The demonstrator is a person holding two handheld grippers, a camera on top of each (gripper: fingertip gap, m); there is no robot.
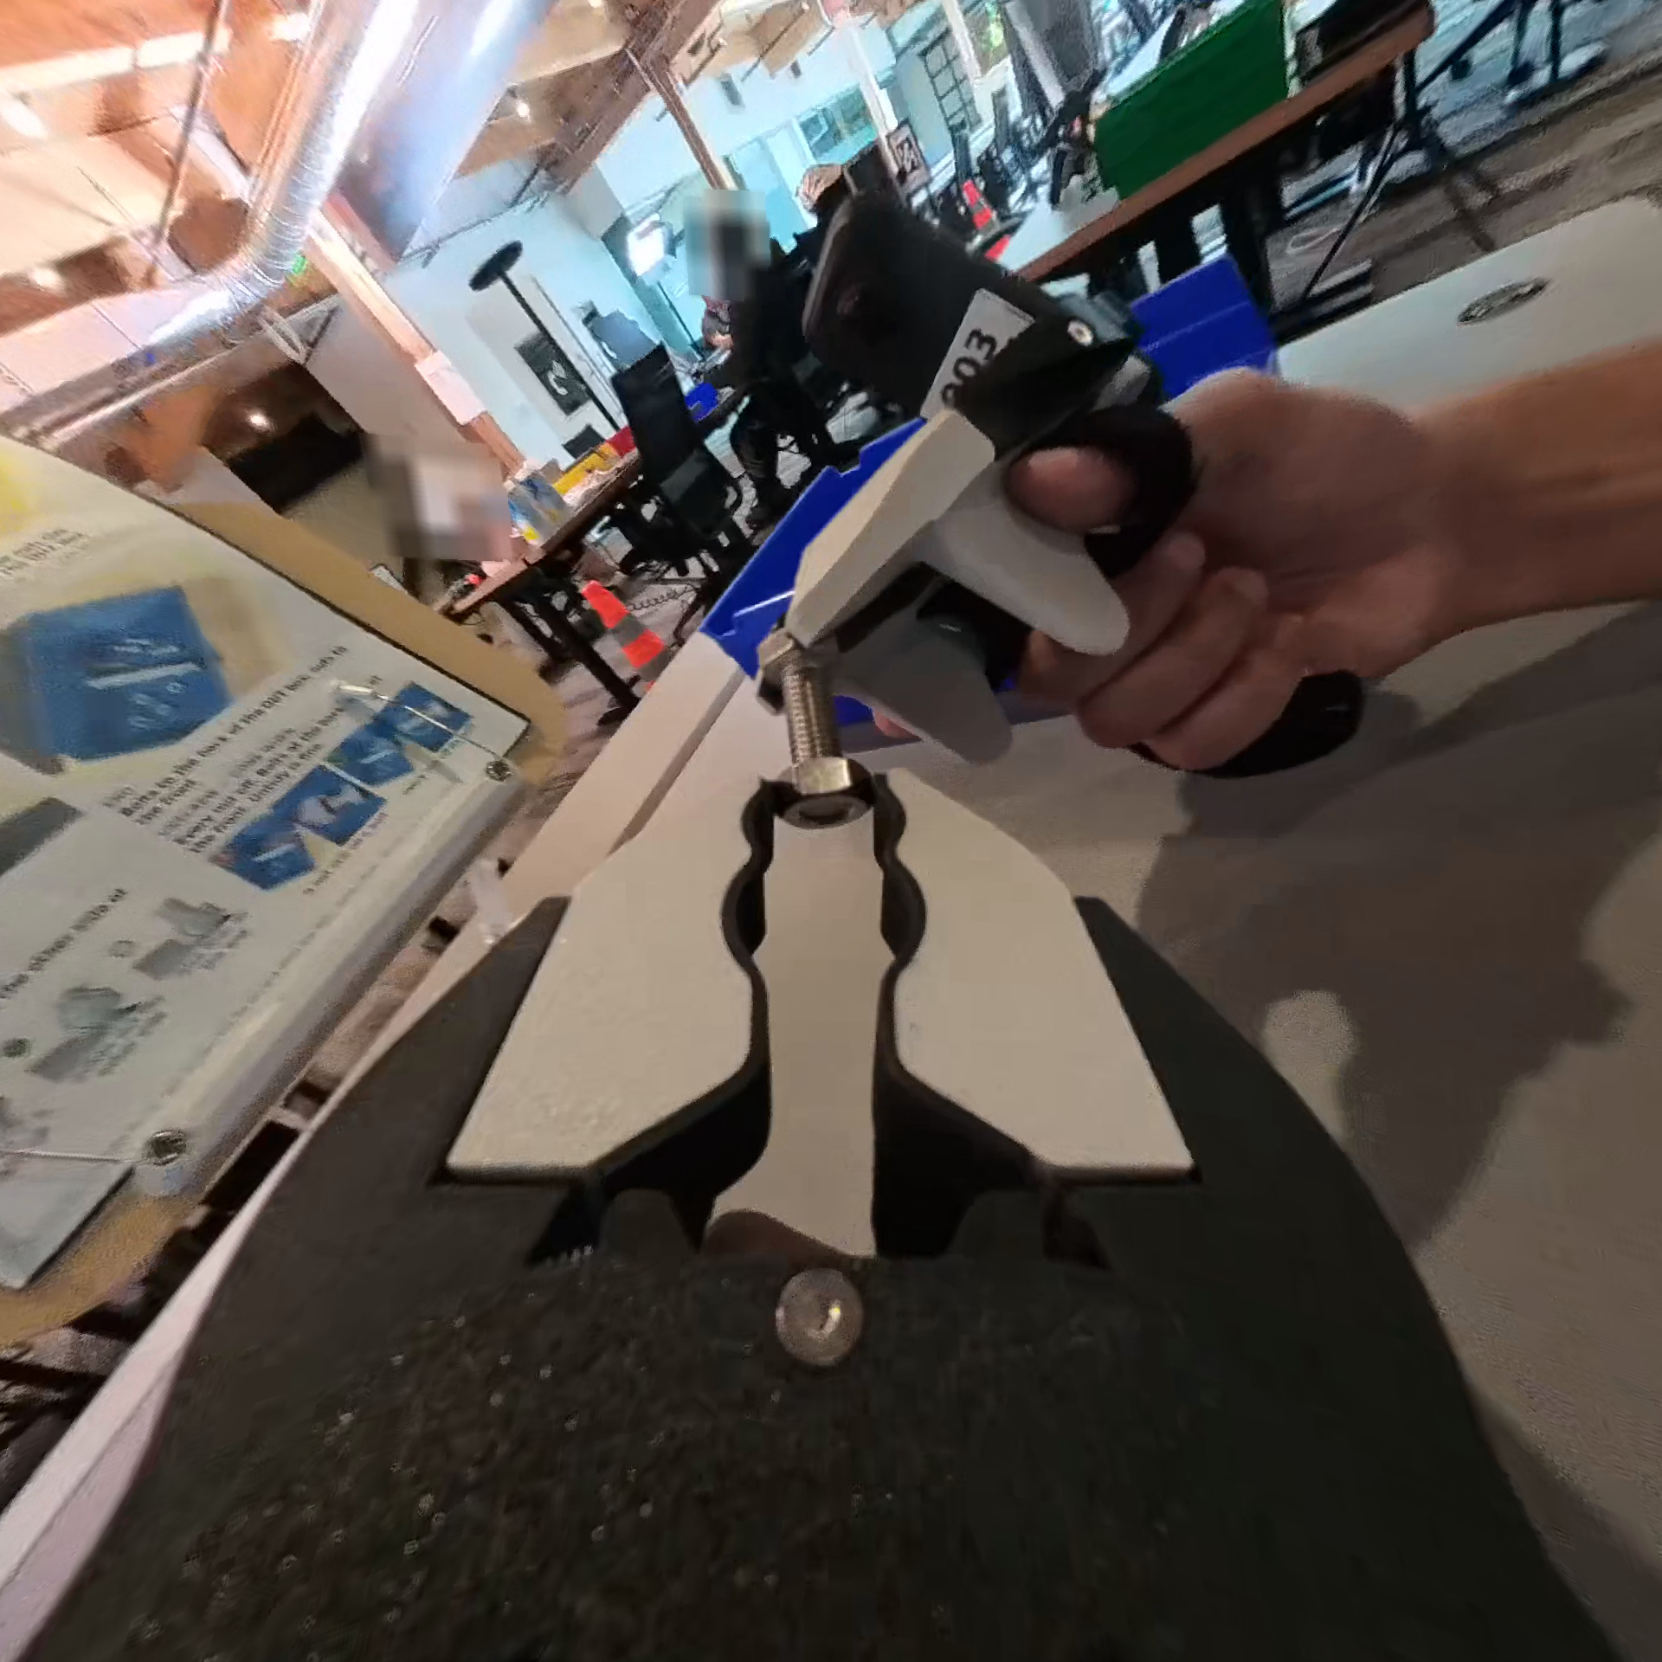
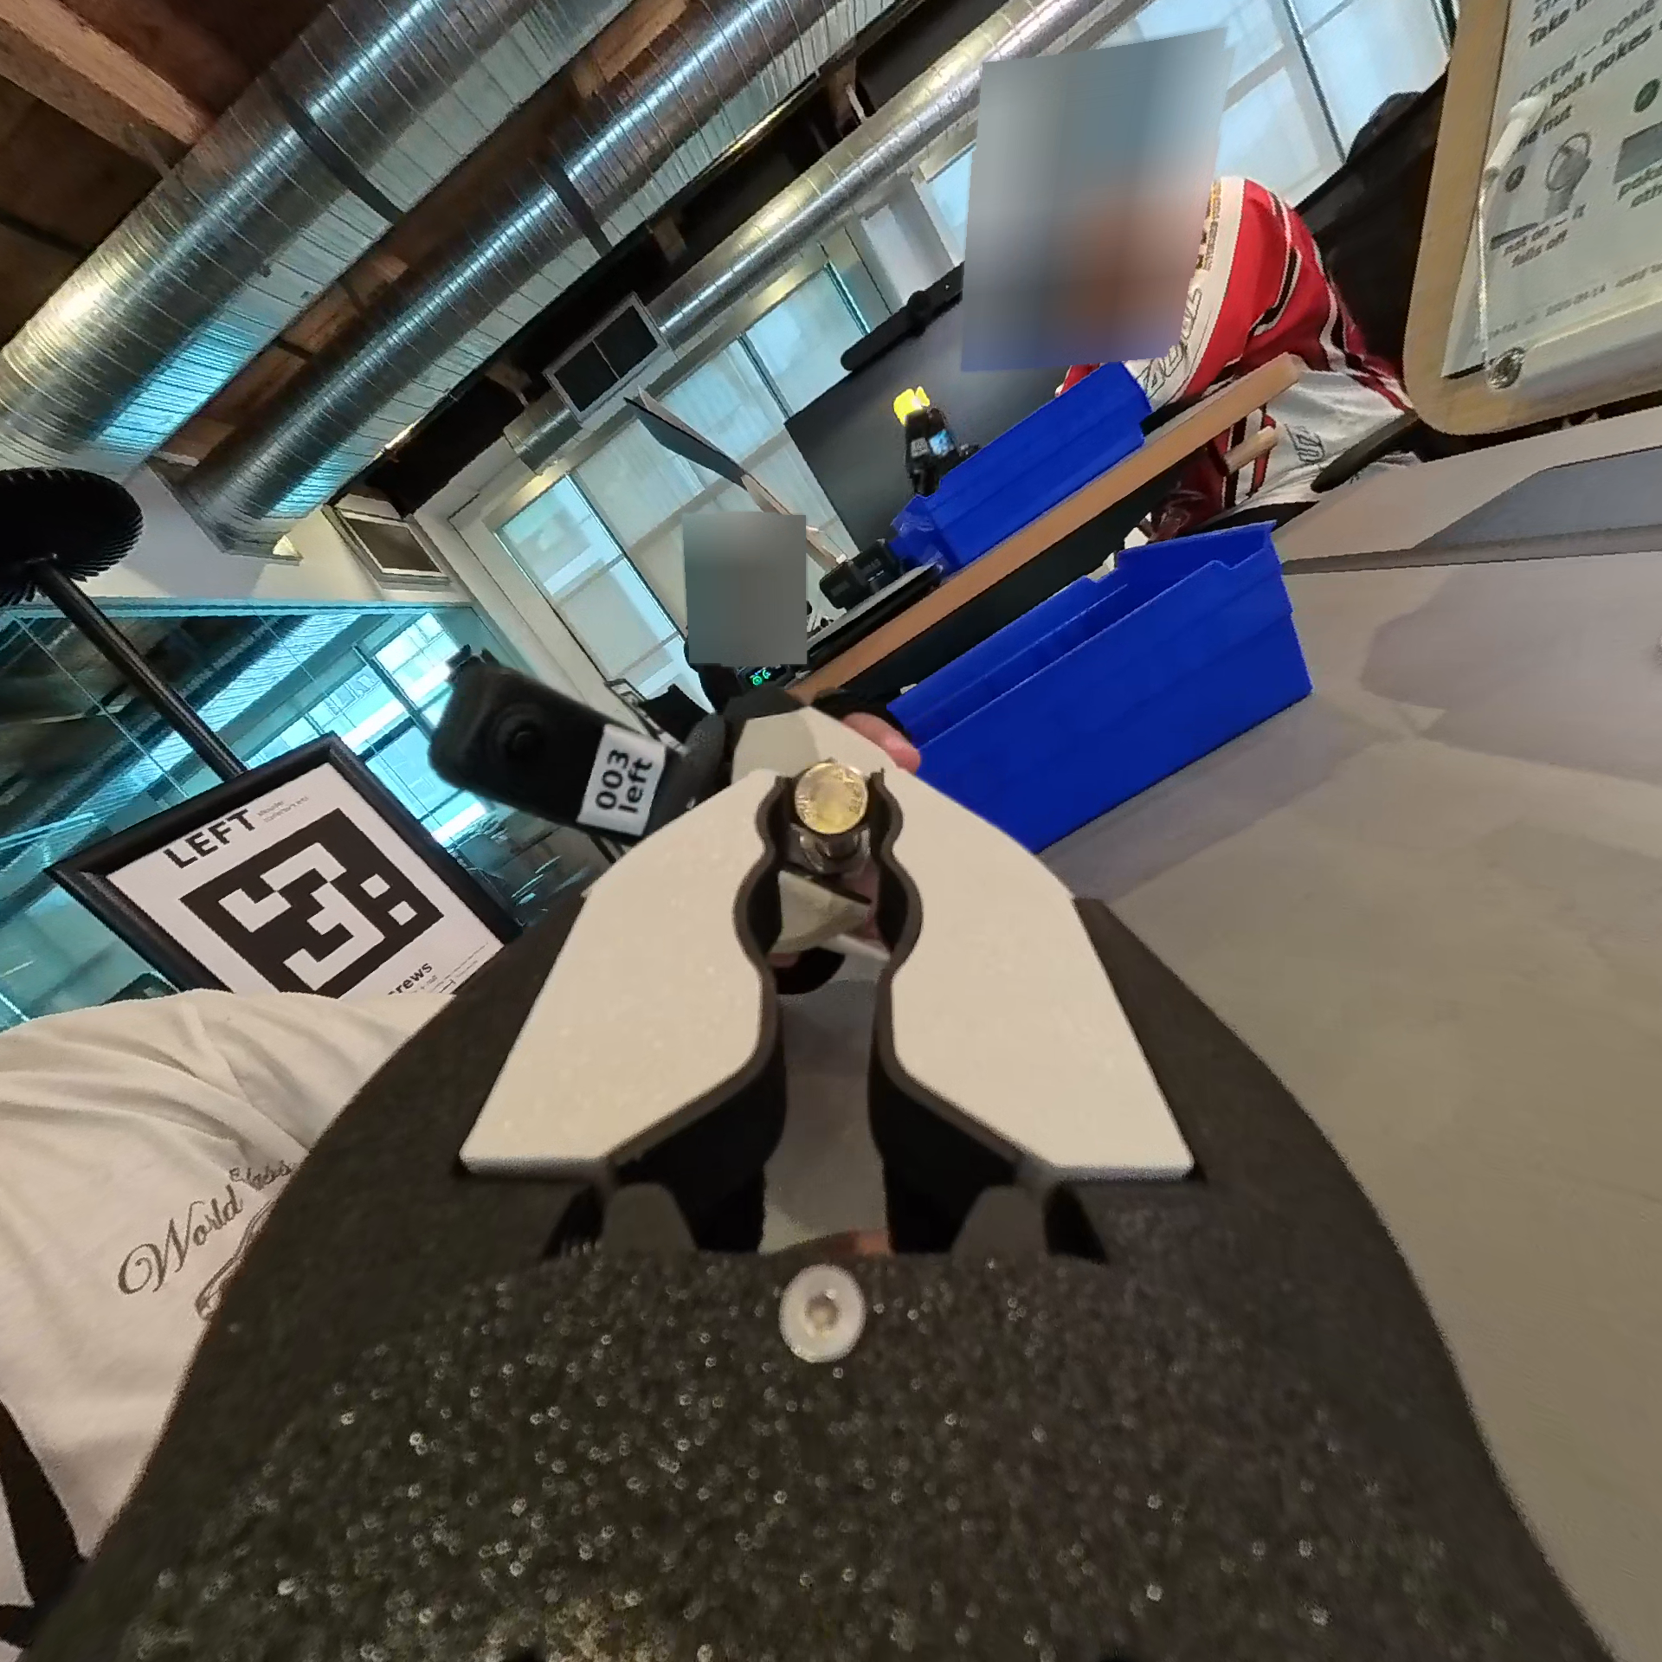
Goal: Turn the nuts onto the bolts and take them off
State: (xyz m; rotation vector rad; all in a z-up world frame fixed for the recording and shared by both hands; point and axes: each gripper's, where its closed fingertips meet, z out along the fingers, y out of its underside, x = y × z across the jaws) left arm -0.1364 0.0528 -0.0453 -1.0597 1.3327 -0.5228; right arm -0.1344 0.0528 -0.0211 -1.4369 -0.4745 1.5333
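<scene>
In the left wrist view my left gripper (image 1: 823, 807) is shut on a steel hex nut (image 1: 826, 779) at its fingertips. A threaded steel bolt (image 1: 809, 710) runs from the nut up to my right gripper (image 1: 790, 649), which a hand (image 1: 1259, 576) holds above the grey table. In the right wrist view my right gripper (image 2: 829, 814) is shut on the bolt's round head (image 2: 829, 796). The left gripper's fingers (image 2: 814, 908) show just behind it, and its black camera (image 2: 531, 751) shows to the left. The bolt's tip sits in the nut; how far it is threaded is hidden.
An open blue bin (image 2: 1106, 683) stands on the grey table (image 2: 1349, 989) behind the grippers; it also shows in the left wrist view (image 1: 764, 576). An instruction board (image 1: 180, 809) stands at the left. A framed marker sign (image 2: 288, 890) and people at other tables are farther off. My two grippers' fingertips are within a few centimetres of each other.
</scene>
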